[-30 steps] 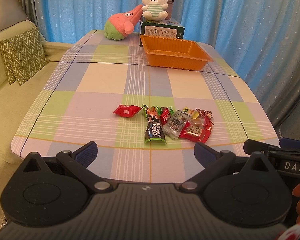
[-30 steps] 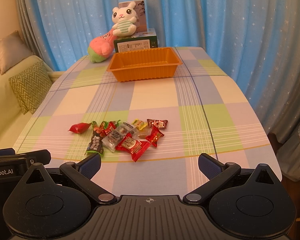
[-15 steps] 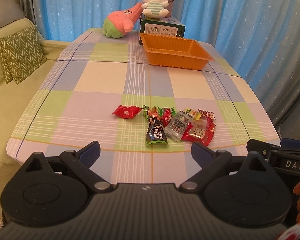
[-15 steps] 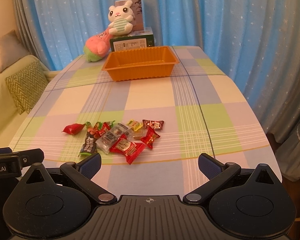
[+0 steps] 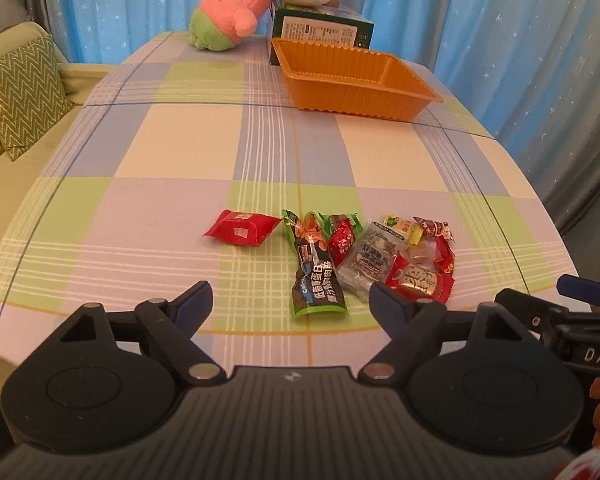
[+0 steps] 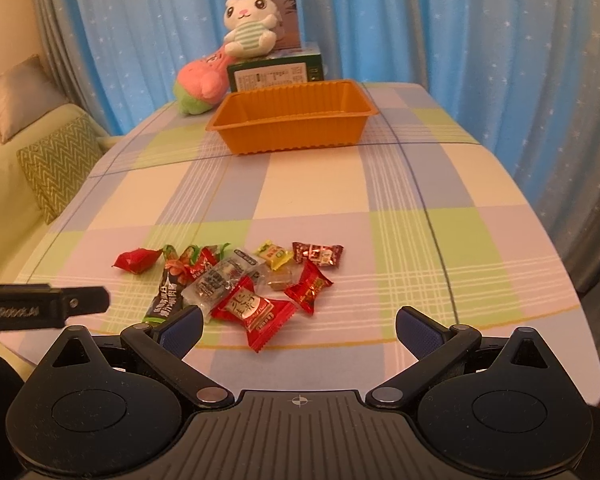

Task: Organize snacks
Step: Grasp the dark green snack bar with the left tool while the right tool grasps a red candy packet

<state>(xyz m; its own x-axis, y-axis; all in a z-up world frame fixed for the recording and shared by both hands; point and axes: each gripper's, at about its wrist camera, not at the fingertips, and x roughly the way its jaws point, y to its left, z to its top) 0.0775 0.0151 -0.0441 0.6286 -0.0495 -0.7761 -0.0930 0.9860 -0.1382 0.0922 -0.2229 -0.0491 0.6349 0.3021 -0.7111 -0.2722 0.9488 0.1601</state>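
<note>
L gripper [image 5: 290,300] has dropped toward snacks [image 5: 340,256] near table [image 5: 180,160] front edge; jaws have just been narrowing, nothing between. R gripper [image 6: 298,326] jaws apart, empty. Tray [image 5: 352,76] looks empty; pickup prob. next.

Plush bunny [image 6: 251,26] is seen seated on green box [image 6: 275,73] at worktop's far end, w/ pink-green plush [image 6: 199,86] beside. Blue star curtains [image 6: 480,40] hung behind; chevron cushion [image 6: 58,162] propped on sofa [image 6: 4,168].
</note>
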